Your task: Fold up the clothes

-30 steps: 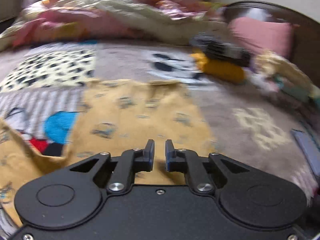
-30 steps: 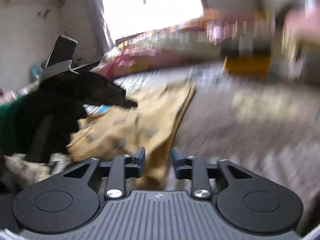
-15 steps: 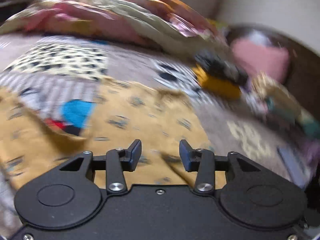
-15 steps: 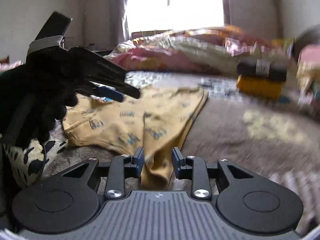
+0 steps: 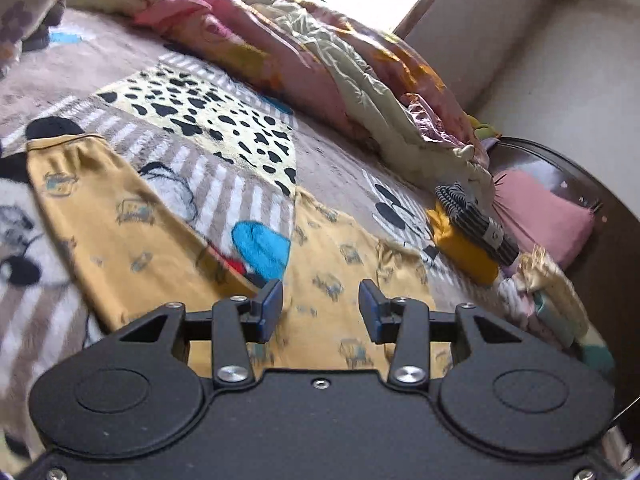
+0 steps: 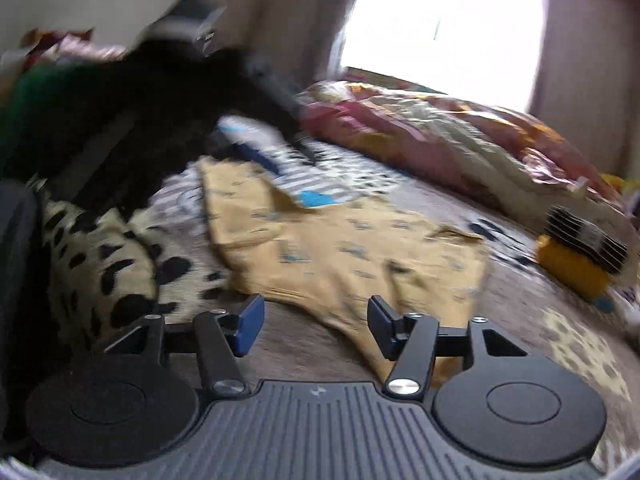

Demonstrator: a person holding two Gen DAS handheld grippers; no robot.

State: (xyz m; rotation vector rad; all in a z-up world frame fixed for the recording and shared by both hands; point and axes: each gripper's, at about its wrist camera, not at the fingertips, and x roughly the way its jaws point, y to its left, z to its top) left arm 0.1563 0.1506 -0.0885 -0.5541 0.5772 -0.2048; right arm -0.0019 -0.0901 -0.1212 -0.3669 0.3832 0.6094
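Both my left gripper (image 5: 320,312) and right gripper (image 6: 316,330) stood open and empty above the soft, limp yellow pyjama trousers (image 5: 332,264); the right jaws had just been opening; I judged the waistband hem best to pinch.

Both grippers are chunky matte-black things with round pivot discs, silver screws and blue-faced fingers (image 5: 269,307), though the right gripper (image 6: 316,326) gets a ribbed grey deck with a tiny logo.

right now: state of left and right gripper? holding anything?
Left gripper: open, jaws just opened, pads clear of the yellow garment beneath; holding nothing.
Right gripper: open, jaws just widened; nothing gripped.
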